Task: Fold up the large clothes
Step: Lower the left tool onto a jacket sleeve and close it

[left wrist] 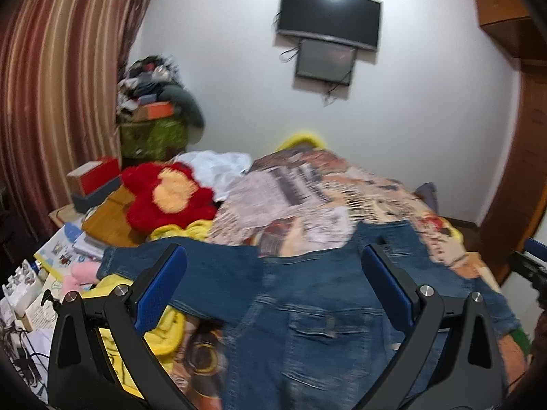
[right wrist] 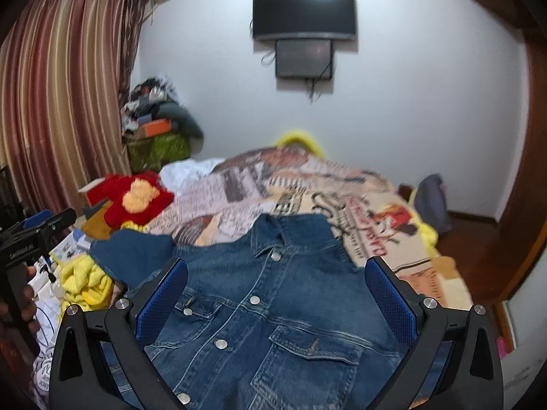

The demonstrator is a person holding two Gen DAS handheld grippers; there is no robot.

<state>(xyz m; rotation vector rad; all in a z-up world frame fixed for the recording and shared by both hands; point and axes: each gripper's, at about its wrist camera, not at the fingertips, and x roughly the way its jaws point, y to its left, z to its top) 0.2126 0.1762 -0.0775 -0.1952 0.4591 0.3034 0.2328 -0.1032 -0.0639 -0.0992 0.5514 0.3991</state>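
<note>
A blue denim jacket (right wrist: 273,307) lies front up on the bed, collar away from me, buttons closed. One sleeve (left wrist: 191,270) stretches out to the left. It also fills the lower left wrist view (left wrist: 324,324). My left gripper (left wrist: 273,270) is open above the jacket's left chest and sleeve, holding nothing. My right gripper (right wrist: 275,280) is open above the jacket's chest, holding nothing. The left gripper also shows at the left edge of the right wrist view (right wrist: 34,235), and the right gripper at the right edge of the left wrist view (left wrist: 530,266).
The bed has a printed comic-pattern cover (right wrist: 307,188). A red and yellow plush (left wrist: 171,198), yellow cloth (right wrist: 85,283), books and boxes (left wrist: 92,177) crowd the left side. Striped curtains (left wrist: 51,85) hang left. A TV (right wrist: 304,13) is on the far wall. A wooden door frame (right wrist: 526,205) stands right.
</note>
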